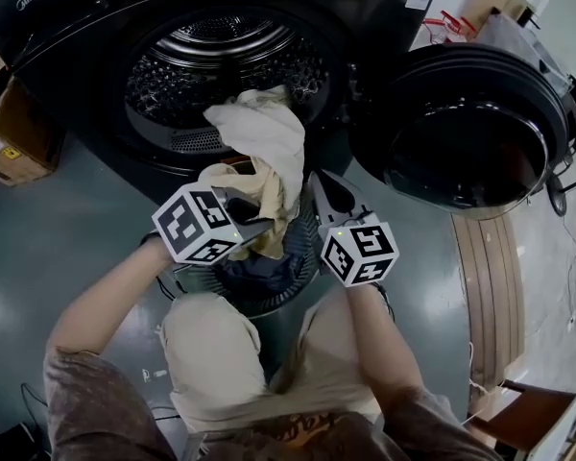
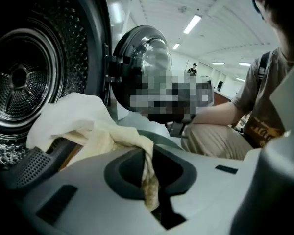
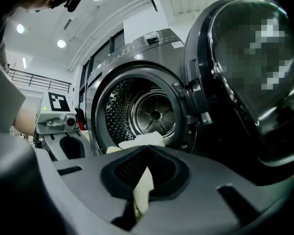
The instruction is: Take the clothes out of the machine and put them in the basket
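A cream cloth (image 1: 269, 142) hangs half out of the machine (image 1: 86, 36). Its upper part lies over the lower lip of the drum opening, and the rest trails down towards the basket (image 1: 269, 305), which stands on the floor (image 1: 58, 238) right in front of the machine. The door (image 1: 470, 133) is swung wide to the right.

The left hand-held gripper (image 1: 257, 227) is closed on a twisted fold of the cloth near its lower end, just above the near rim of the basket. In its own view a strand of fabric runs down through the pinched jaws. The right hand-held gripper (image 1: 315, 182) is also closed on the cloth, with a narrow strip caught between its jaws beside the right edge of the hanging part.

The cloth looks light, limp and thin. It bunches and folds rather than holding a shape, so it should lift with little effort and is unlikely to be damaged. The likely trouble is that it drags on the drum lip or spills over the basket rim. A pinch on a thick gathered fold will probably hold better than one on a single thin edge, which could slip out. Two holds well apart should keep the loose end from trailing on the floor. Dark clothes (image 1: 254, 265) already lie in the basket.
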`<state>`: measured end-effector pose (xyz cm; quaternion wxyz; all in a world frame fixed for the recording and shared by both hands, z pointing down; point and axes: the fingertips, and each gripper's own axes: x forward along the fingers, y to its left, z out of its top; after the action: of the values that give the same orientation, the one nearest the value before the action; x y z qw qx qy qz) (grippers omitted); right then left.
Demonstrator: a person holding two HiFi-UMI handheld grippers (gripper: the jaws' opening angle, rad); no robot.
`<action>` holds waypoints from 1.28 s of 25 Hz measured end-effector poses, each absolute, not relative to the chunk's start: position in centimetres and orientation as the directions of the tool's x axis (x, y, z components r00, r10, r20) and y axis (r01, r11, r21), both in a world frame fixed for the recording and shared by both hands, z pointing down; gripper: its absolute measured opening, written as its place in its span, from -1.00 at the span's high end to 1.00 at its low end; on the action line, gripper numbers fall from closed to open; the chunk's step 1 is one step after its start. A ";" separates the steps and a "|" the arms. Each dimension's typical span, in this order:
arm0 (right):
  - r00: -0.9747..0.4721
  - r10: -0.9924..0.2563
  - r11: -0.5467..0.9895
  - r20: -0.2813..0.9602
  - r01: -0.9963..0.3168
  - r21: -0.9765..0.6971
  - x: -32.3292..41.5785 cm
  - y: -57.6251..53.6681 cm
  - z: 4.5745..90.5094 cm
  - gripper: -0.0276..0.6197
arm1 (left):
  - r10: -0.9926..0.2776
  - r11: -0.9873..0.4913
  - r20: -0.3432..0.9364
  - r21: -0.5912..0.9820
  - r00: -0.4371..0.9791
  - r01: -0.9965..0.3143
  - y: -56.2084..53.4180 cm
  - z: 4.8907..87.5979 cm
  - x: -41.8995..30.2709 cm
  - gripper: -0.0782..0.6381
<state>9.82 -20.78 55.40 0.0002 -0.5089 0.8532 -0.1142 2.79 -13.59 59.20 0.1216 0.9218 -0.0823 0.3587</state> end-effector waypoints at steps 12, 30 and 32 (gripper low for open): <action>-0.483 -0.869 0.455 0.111 -0.866 -0.206 10.1 -20.6 55.2 0.93 | -0.361 -0.904 0.595 -0.034 0.718 -0.426 -21.7 55.3 0.5 -0.01; -0.480 -0.872 0.453 0.098 -0.866 -0.212 9.8 -20.1 54.4 0.93 | -0.446 -0.752 0.692 0.055 0.568 -0.657 -39.6 62.5 -0.6 -0.47; -0.484 -0.870 0.458 0.094 -0.865 -0.206 9.5 -19.9 54.1 0.93 | -0.438 -0.745 0.715 0.050 0.546 -0.665 -39.8 63.3 -0.8 -0.48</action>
<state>9.51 -19.93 54.14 0.0124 -0.5080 0.8538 -0.1134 -0.78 -39.82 63.26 0.1599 0.8644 -0.3189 0.3544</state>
